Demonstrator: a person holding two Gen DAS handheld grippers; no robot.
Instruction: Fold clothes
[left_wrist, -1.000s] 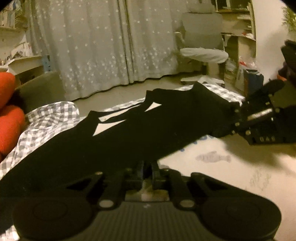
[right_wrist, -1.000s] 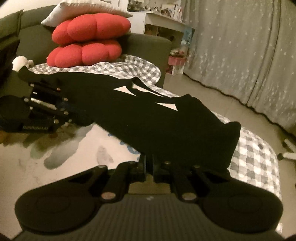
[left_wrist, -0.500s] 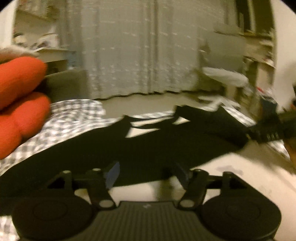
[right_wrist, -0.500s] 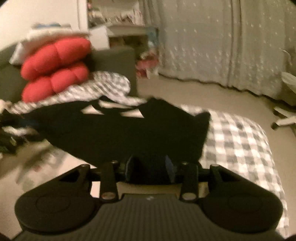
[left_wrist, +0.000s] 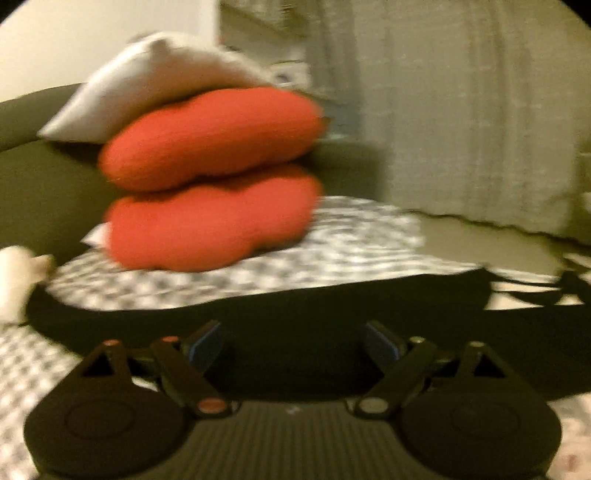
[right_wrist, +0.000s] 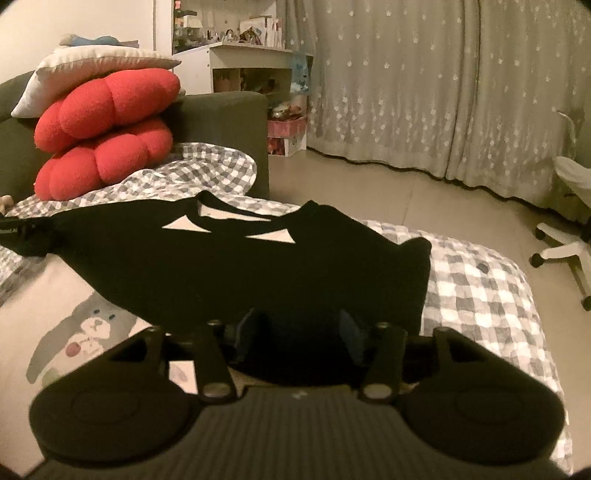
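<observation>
A black strappy garment (right_wrist: 280, 258) lies spread flat on the bed, partly on a cartoon-print sheet (right_wrist: 44, 295) and partly on a grey checked blanket (right_wrist: 476, 291). My right gripper (right_wrist: 301, 328) sits low at its near hem. The jaws are opening, and the blue pads (right_wrist: 351, 326) stand apart with cloth lying loose between them. In the blurred left wrist view the left gripper (left_wrist: 295, 343) hovers at the garment's (left_wrist: 295, 306) other end. Its jaws are opening wide, and the pads (left_wrist: 205, 345) touch nothing. Its dark casing (right_wrist: 18, 236) shows at the right wrist view's left edge.
Two red cushions (right_wrist: 103, 140) and a white pillow (right_wrist: 85, 70) are stacked against the dark green sofa arm (right_wrist: 221, 118) at the bed's far left. Beyond the bed lie bare floor (right_wrist: 369, 192), grey curtains (right_wrist: 424, 85), a white shelf (right_wrist: 251, 70) and a white office chair (right_wrist: 569, 206).
Both grippers went from shut on the garment's ends to jaws apart, letting it go. The garment sank flat onto the bed. The left wrist view swung left onto the red cushions.
</observation>
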